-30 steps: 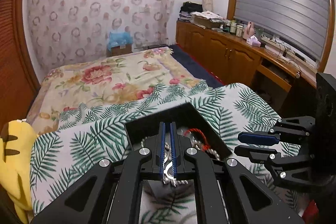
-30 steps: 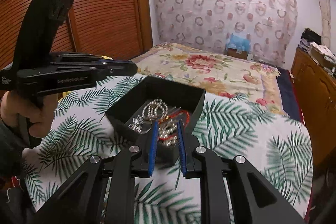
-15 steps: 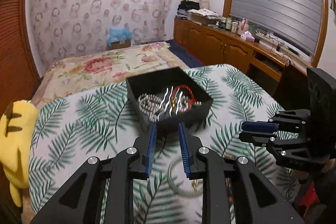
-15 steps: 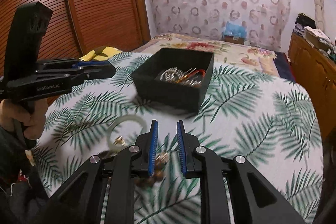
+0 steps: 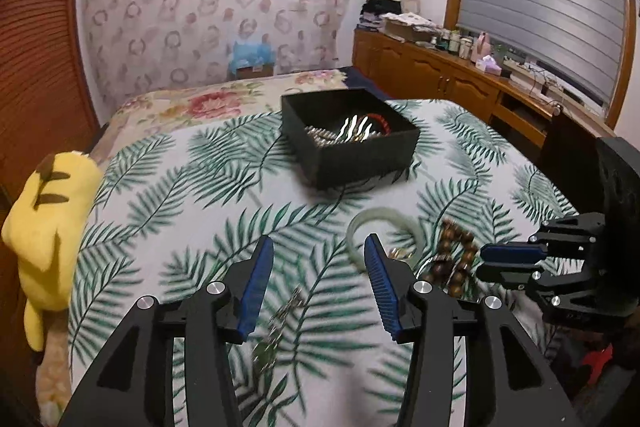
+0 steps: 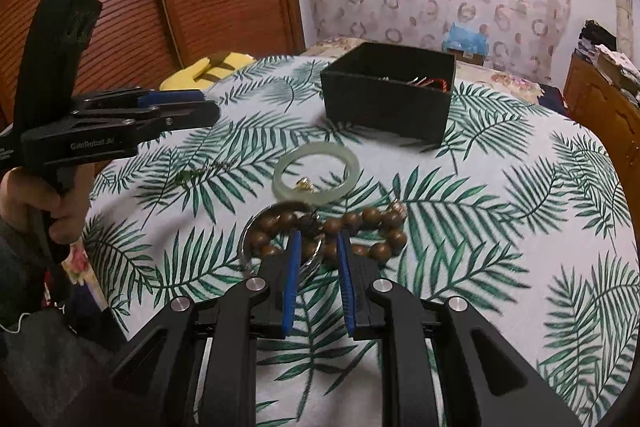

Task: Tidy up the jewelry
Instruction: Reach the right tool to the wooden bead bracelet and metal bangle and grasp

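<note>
Your left gripper (image 5: 318, 255) hovers over the leaf-print cloth (image 5: 192, 203), fingers wide apart, nothing between them; a thin chain (image 5: 280, 323) lies on the cloth just below and between the fingertips, blurred, detail not readable; the pale green bangle (image 5: 380, 227) lies just ahead of the right finger (image 5: 382, 281), its near edge hidden behind that fingertip.

Your right gripper (image 6: 318, 241) is low over the bead bracelet (image 6: 352, 227), fingers apart by a moderate gap; the beads and a thin metal ring (image 6: 248, 231) sit at and between the fingertips; whether either pad touches a bead, you cannot tell.

Bangle (image 6: 316, 175) lies just ahead of the right fingertips, near the beads; a small gold piece (image 6: 305, 183) lies inside it; contact between bangle and beads cannot be told.

Black box (image 6: 388, 91) stands well ahead of both grippers, upright, open on top; silver and red pieces (image 5: 352, 131) lie inside it.

Yellow plush (image 5: 48, 223) lies far left of the left fingers, at the cloth edge.
</note>
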Motion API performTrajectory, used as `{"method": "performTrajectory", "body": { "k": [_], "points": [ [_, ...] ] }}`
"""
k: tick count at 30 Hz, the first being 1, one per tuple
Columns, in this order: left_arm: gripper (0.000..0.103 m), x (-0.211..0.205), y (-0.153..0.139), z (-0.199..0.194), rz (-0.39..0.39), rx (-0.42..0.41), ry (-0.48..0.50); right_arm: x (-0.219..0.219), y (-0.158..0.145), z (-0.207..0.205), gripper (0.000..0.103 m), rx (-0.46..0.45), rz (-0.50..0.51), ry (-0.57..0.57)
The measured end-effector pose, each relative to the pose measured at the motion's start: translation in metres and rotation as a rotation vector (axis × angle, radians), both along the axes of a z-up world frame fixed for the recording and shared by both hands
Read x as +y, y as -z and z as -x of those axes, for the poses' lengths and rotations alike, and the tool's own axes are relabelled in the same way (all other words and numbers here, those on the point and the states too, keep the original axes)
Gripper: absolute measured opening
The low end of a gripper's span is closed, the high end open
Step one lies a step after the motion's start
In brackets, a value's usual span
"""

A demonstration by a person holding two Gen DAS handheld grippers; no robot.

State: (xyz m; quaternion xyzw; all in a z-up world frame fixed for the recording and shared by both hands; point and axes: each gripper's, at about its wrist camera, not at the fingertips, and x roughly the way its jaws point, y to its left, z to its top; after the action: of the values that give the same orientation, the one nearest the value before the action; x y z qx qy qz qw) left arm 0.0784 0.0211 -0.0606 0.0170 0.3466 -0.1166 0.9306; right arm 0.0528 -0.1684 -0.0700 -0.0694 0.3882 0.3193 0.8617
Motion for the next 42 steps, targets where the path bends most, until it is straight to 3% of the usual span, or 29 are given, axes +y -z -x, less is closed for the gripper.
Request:
{"method": "performTrajectory", "body": {
  "k": [10,13,26,38,42],
  "points": [
    [0.049,0.012,0.014,0.010,0.026,0.024,-0.020,0.006,0.009,-0.001,0.020,0.032,0.032,0.010],
    [0.049,0.009,0.015,0.010,0.033,0.029,-0.015,0.004,0.009,-0.001,0.014,0.033,0.041,0.011],
    [0.049,0.002,0.023,0.012,0.033,0.045,-0.005,-0.015,0.006,-0.004,0.012,-0.029,0.144,0.091],
    [0.049,-0.005,0.029,0.008,0.039,0.062,0.010,-0.025,0.016,-0.008,0.010,0.033,0.118,0.109],
    [0.062,-0.013,0.028,0.003,0.021,0.062,0.032,-0.026,0.010,-0.007,0.006,0.009,0.091,0.099]
  ]
}}
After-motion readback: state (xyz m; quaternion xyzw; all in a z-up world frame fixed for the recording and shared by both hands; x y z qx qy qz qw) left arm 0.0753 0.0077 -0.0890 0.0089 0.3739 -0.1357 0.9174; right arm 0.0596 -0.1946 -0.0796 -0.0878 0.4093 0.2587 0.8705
